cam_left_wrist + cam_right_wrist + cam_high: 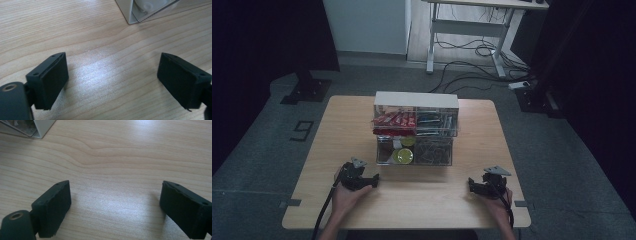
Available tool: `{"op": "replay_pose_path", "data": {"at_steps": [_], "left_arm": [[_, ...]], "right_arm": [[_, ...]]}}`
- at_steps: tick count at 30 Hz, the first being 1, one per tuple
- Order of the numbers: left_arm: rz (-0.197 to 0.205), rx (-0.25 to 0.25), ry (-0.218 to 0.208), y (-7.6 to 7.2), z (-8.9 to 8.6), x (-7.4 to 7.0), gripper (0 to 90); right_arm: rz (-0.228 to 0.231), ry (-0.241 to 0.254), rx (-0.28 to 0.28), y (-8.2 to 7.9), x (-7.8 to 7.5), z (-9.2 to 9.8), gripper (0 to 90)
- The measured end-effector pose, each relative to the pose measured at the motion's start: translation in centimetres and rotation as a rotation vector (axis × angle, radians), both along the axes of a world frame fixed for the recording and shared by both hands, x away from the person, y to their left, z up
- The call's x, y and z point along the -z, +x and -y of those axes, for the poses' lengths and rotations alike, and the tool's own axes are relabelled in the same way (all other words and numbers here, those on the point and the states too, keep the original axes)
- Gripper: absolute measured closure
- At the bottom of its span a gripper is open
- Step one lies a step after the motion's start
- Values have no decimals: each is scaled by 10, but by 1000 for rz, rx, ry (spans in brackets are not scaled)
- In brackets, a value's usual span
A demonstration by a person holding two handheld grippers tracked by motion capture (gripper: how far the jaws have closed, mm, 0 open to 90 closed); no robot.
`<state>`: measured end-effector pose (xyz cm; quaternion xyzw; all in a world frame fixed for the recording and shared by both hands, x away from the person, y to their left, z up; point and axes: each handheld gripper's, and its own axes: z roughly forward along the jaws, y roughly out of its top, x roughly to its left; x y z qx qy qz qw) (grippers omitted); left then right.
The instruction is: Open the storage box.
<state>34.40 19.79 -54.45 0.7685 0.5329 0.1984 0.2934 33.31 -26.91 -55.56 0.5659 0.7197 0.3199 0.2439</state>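
Between the jaws of the left gripper [113, 82] there is nothing but bare wood: both black jaws are standing wide apart and are holding nothing. The right gripper [115, 207] is sitting the same way, jaws spread wide over bare grain. In the high view both are resting low over the near part of the table [337, 120], the left gripper [374, 181] pointing inward from the left and the right gripper [472, 185] pointing inward from the right.

Ahead of the jaws, and well apart from them, a clear drawer organiser [414, 130] is standing near the middle of the table. A corner of it is showing beyond the left jaws, up and to the right [140, 12], and another corner beyond the right jaws, up and to the left [37, 127]. Its upper drawer is holding red packets [393, 120] and darker items beside them; the lower one is holding a yellow-green round thing [403, 155] and what seem to be small metal clips, too small to tell for sure.

Judging from this, the work is only beginning: neither gripper is touching the organiser, no item is lying out on the table, and whether a drawer is pulled out I cannot tell. Reaching in, opening and picking all seem to be lying ahead.

The table is pale wood with plain grain, catching a soft glare below the jaws. Around it the room is dim: grey floor, dark curtains at the sides, a white desk frame [472, 30] and loose cables [472, 65] behind.
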Motion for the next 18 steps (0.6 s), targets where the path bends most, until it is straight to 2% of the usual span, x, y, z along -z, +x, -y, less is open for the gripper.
{"op": "replay_pose_path", "data": {"at_steps": [9, 17, 18], "left_arm": [[12, -5, -16, -5, -3, -4, 176], [38, -23, -77, -11, -6, -12, 214], [58, -35, -88, -12, -8, -15, 224]], "right_arm": [[6, 0, -6, -1, 0, 0, 133], [6, 1, -9, -1, 0, 0, 141], [7, 2, -9, -1, 0, 0, 146]]}}
